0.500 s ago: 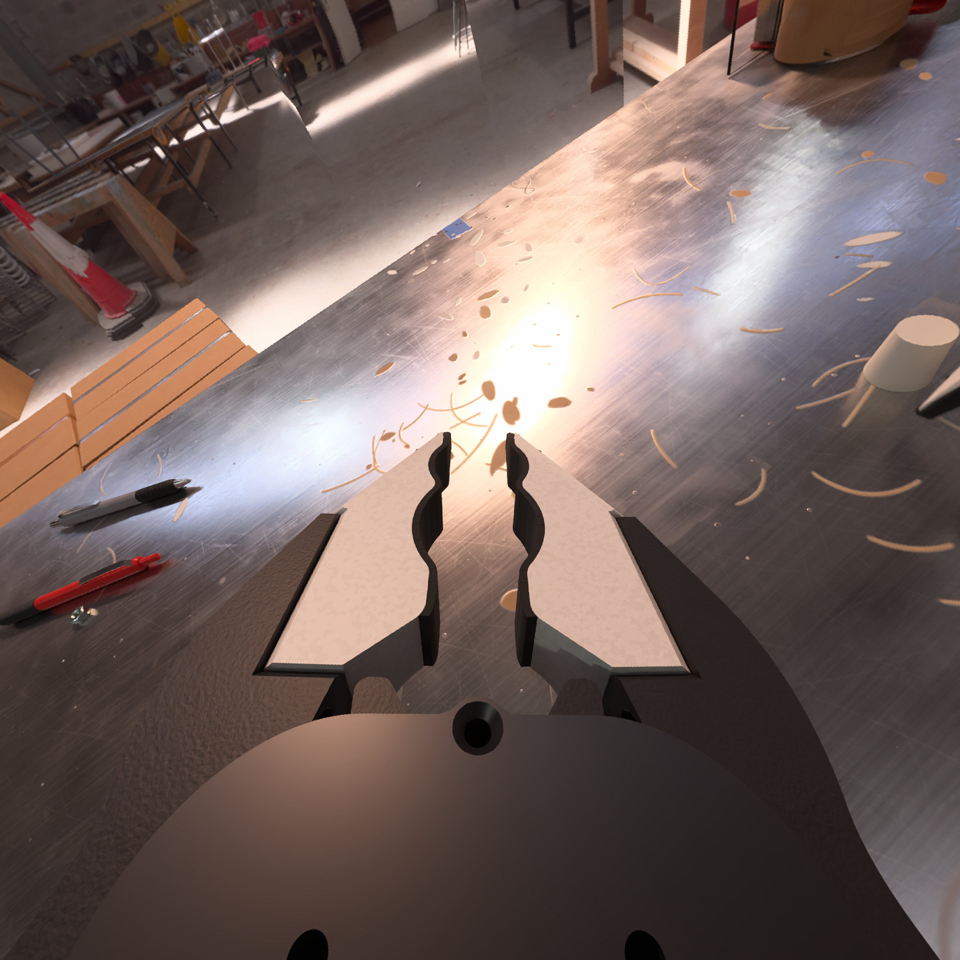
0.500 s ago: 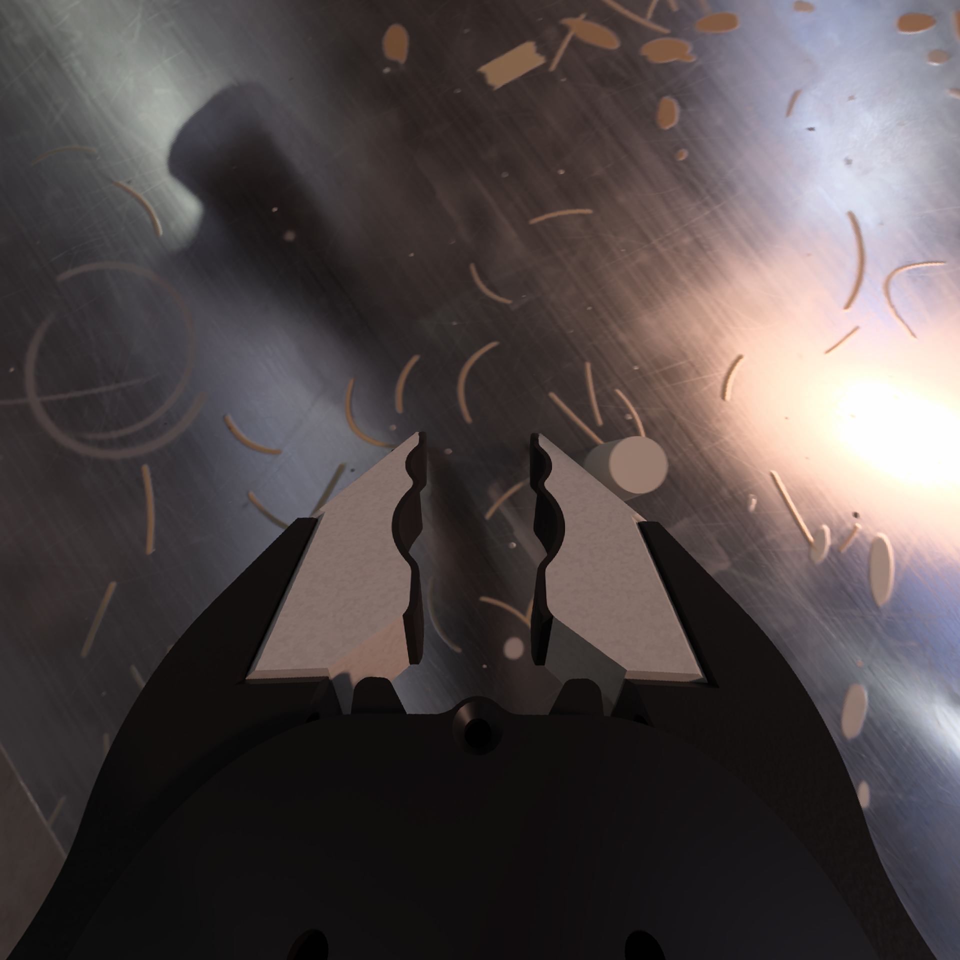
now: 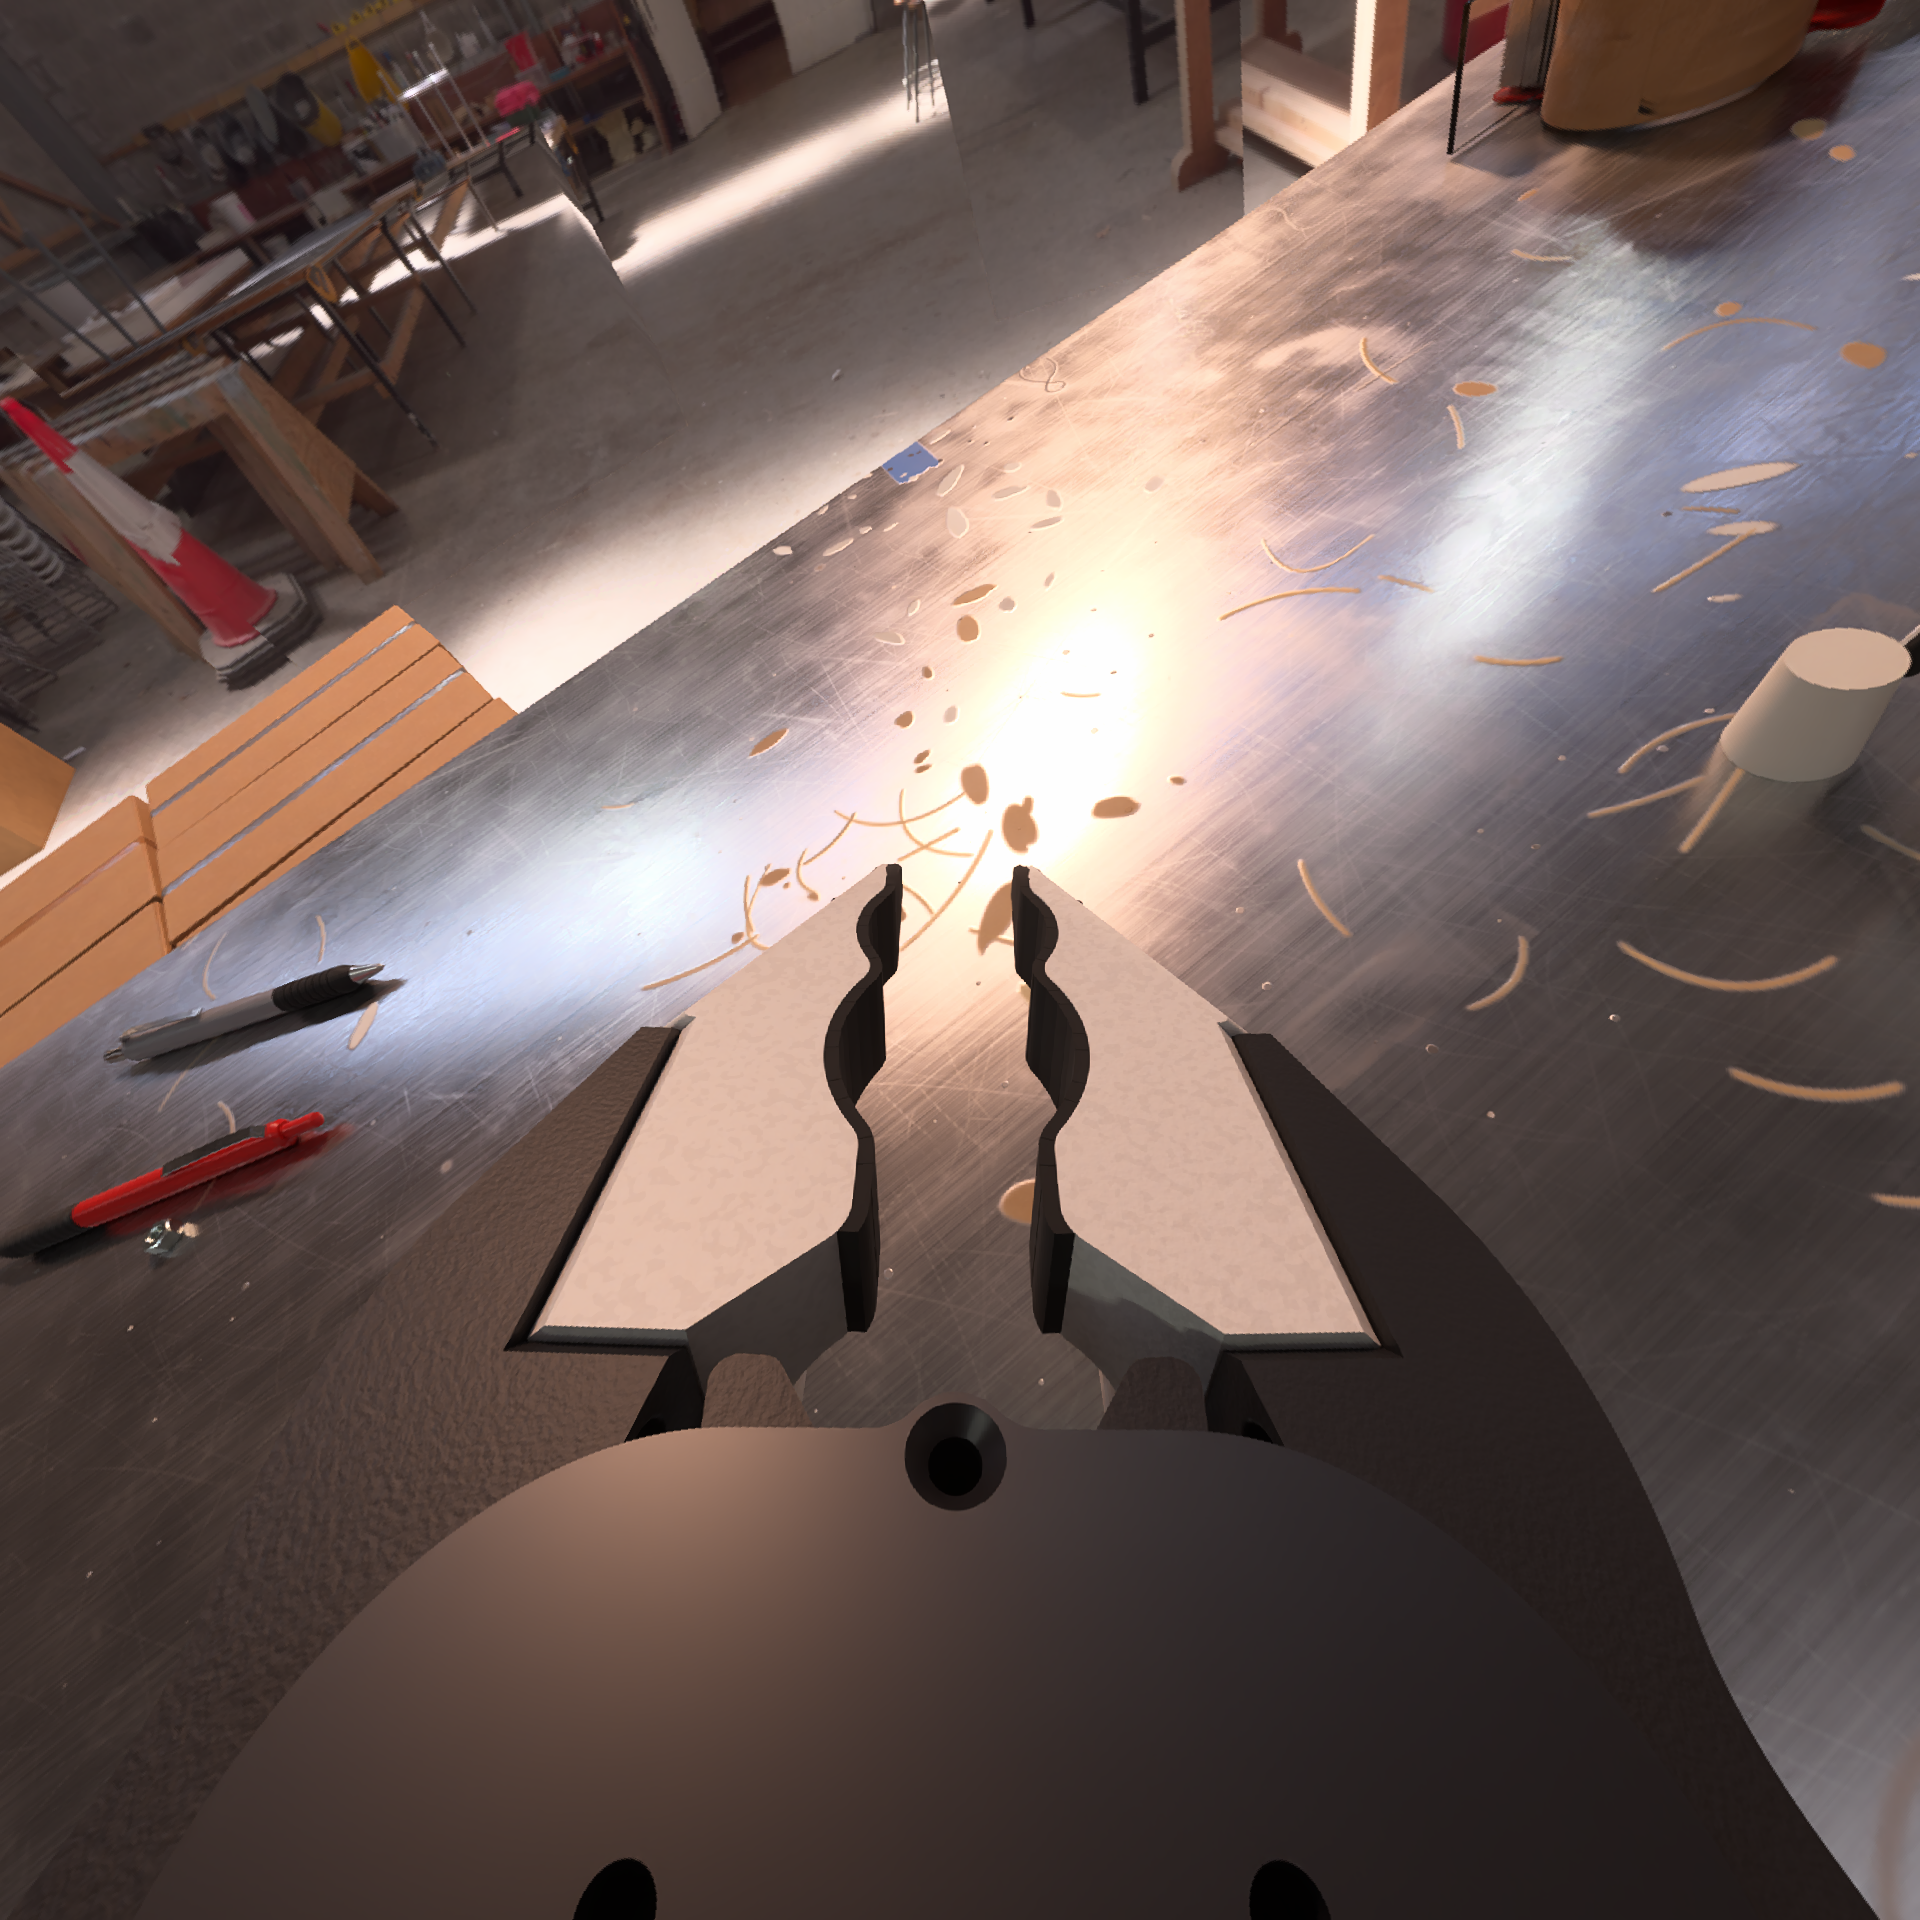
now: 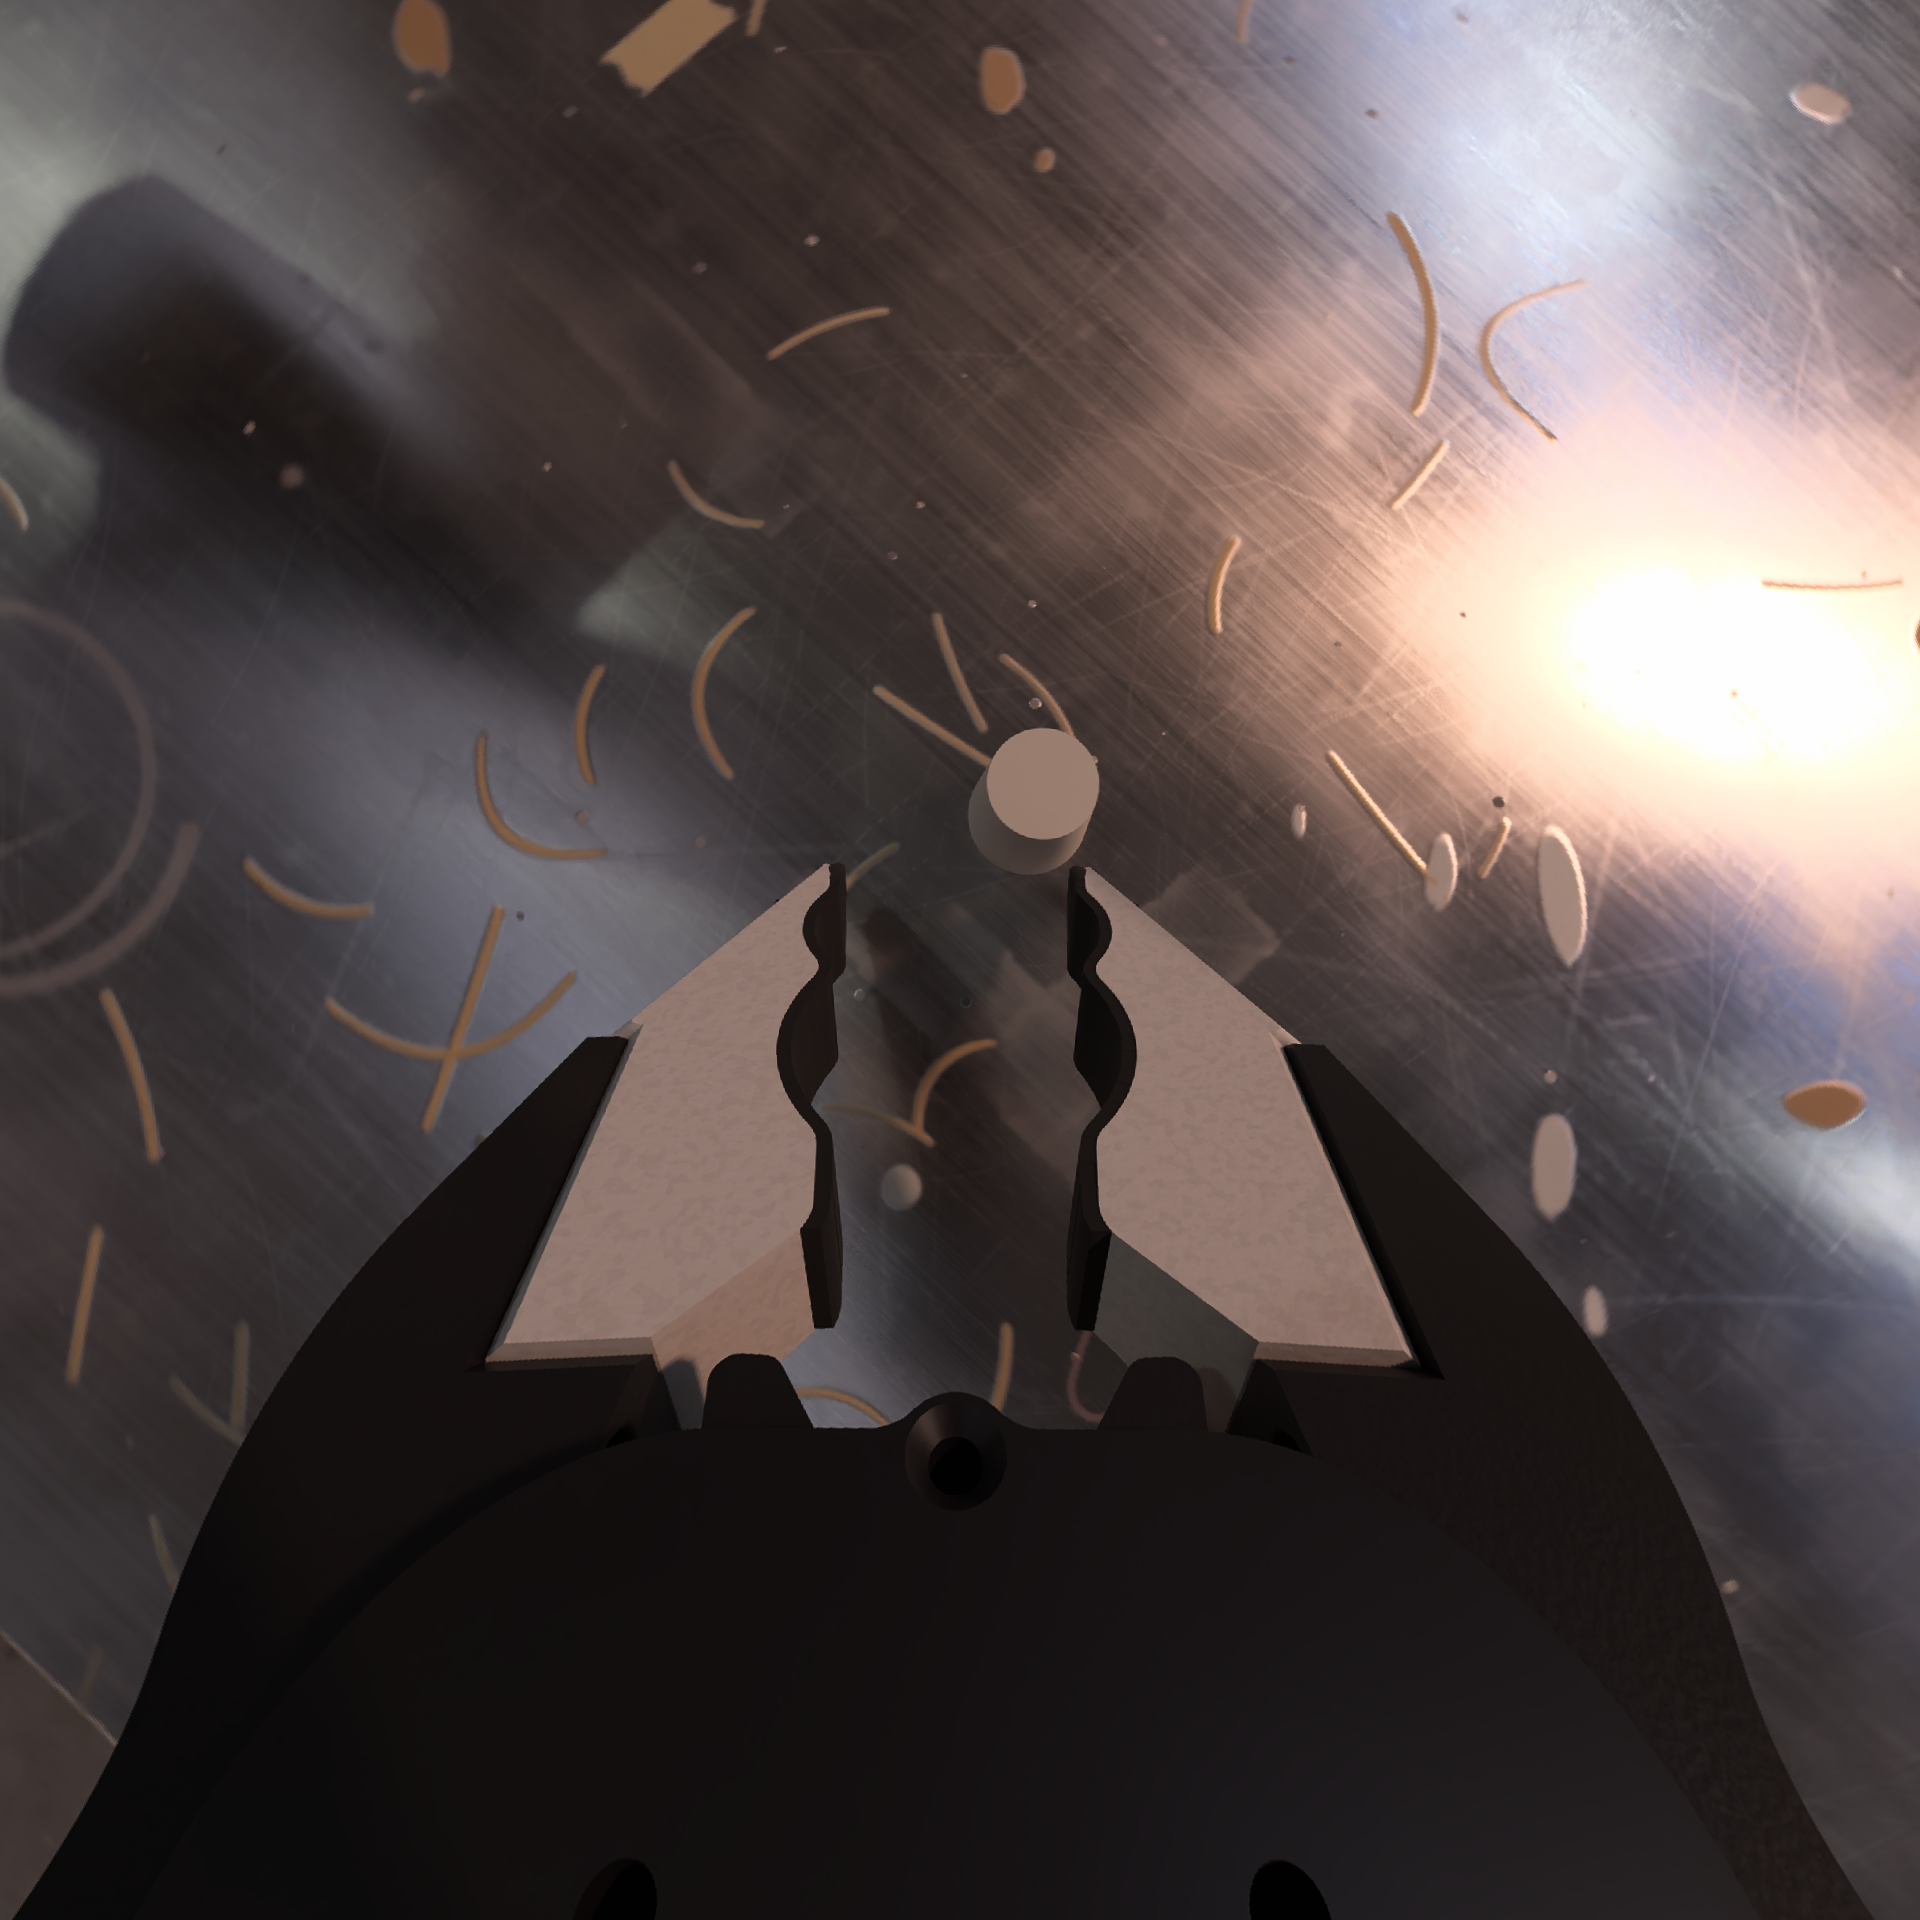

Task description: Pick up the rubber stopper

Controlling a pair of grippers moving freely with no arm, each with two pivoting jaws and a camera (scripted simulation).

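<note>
The rubber stopper (image 4: 1031, 802) is a small pale tapered plug. It stands upright on the scratched metal table, just beyond my right gripper's fingertips and slightly right of their centre line. My right gripper (image 4: 958, 881) is open and empty and looks down on the stopper from above. The stopper also shows in the left wrist view (image 3: 1808, 717) at the far right edge. My left gripper (image 3: 954, 881) is open and empty, low over the table and well to the left of the stopper.
Wood shavings and chips lie scattered over the metal table (image 3: 1351, 436). A grey pen (image 3: 244, 1010) and a red pen (image 3: 171, 1184) lie at the left, near the table's edge. Wooden crates (image 3: 260, 769) and a traffic cone (image 3: 156, 530) stand on the floor beyond.
My right gripper has moved so the stopper now sits in front of the fingertips instead of beside the right finger, and its jaws have opened wider. The left gripper has barely moved.
</note>
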